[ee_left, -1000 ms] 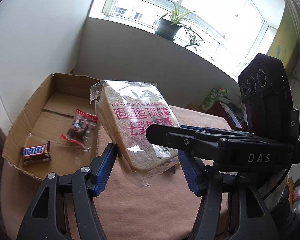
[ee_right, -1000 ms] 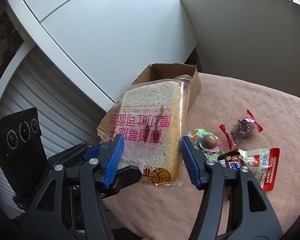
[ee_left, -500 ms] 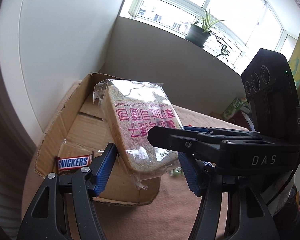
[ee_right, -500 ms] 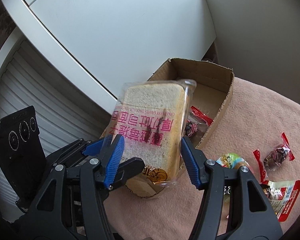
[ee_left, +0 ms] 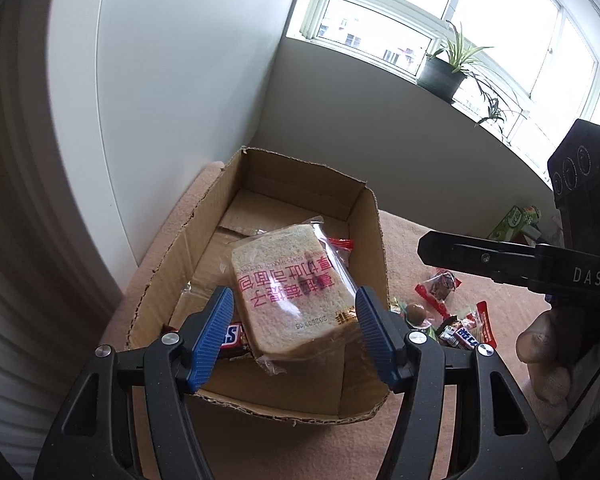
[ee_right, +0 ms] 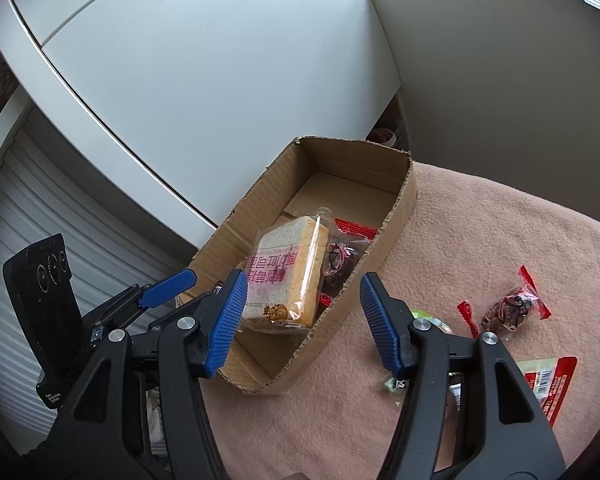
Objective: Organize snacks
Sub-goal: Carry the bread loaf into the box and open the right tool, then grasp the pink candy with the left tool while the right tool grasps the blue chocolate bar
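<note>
Inside the box (ee_left: 374, 216), near its front end, the bread (ee_left: 292, 292) lies tilted, leaning partly on a Snickers bar (ee_left: 230, 336) and beside a red-wrapped candy (ee_right: 338, 258). It touches neither claw, so it reads as set down rather than held, and the judgement is that this item is now sorted. Its slice is thick, square-cornered and soft-looking, sealed in clear, crinkly film printed with pink characters; the film catches glare and would likely slip under a pinch.

Both tools hover just above the box's near end. The left claw (ee_left: 294, 338) stands apart, its ribbed blue pads (ee_left: 212, 336) flanking the bread without contact. The right claw (ee_right: 302, 318) is likewise spread wide, with nothing between its pads. That spacing suits a release with room to lift clear.

Corrugated cardboard forms the box, with rough torn rims and low walls, easy to reach over. Outside it, on the fuzzy pink cloth covering the surface (ee_right: 500, 232), more snacks wait: a dark candy in red-ended wrap (ee_right: 510, 310), a round green-wrapped sweet (ee_left: 416, 313), and a red-and-white packet (ee_right: 550, 384). Those loose, small pieces seem the remaining work.
</note>
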